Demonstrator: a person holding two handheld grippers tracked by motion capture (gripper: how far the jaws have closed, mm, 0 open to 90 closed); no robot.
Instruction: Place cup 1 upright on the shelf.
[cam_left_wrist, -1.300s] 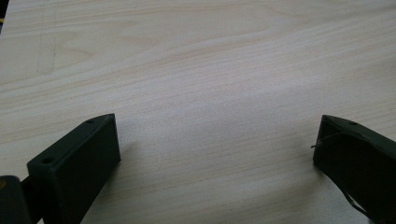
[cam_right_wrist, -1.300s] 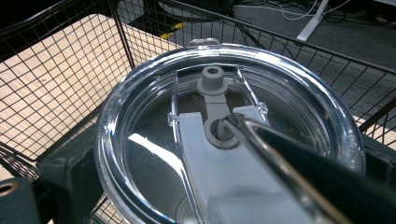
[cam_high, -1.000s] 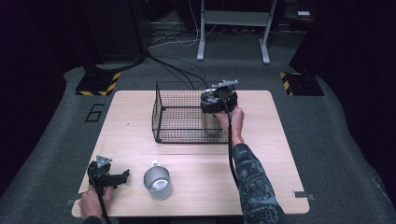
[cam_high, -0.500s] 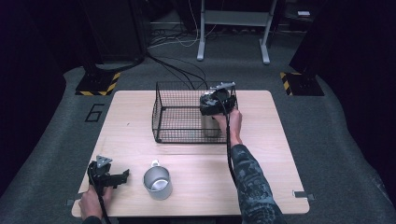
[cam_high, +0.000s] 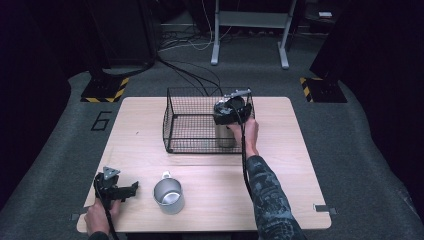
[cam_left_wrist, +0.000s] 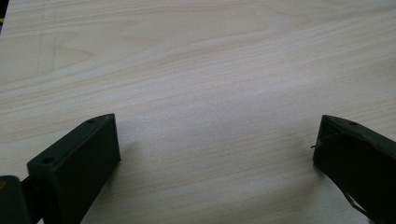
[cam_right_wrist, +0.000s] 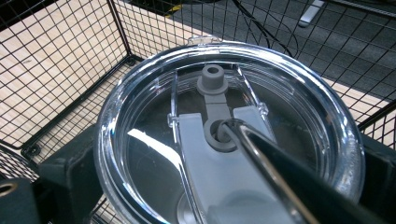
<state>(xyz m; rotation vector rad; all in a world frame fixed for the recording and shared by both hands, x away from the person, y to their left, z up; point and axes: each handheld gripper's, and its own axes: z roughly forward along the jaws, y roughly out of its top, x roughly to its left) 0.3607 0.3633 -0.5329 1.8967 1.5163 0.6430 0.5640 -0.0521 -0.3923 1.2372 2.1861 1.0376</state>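
Two black hand-held grippers, one patterned sleeve

The matte black left gripper (cam_high: 131, 188) is carrying a grey three-cornered plate (cam_high: 110, 171), and its blocky jaws are showing small round holes at their tips. The black right gripper (cam_high: 228, 111) is trailing a black cable (cam_high: 244, 160) along a dark sleeve with a pale mottled pattern (cam_high: 270, 197), which is covering the person's right forearm.

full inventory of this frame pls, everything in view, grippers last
table: 1, light wood, centre of the high view
wire basket: 1, black, far middle of the table
lidded tumbler: 1, steel with a clear lid and straw, inside the basket's right end
mug: 1, metal, near edge, left of centre
left gripper: 1, black, near-left corner, jaws wide apart over bare wood
right gripper: 1, black, jaws on either side of the tumbler
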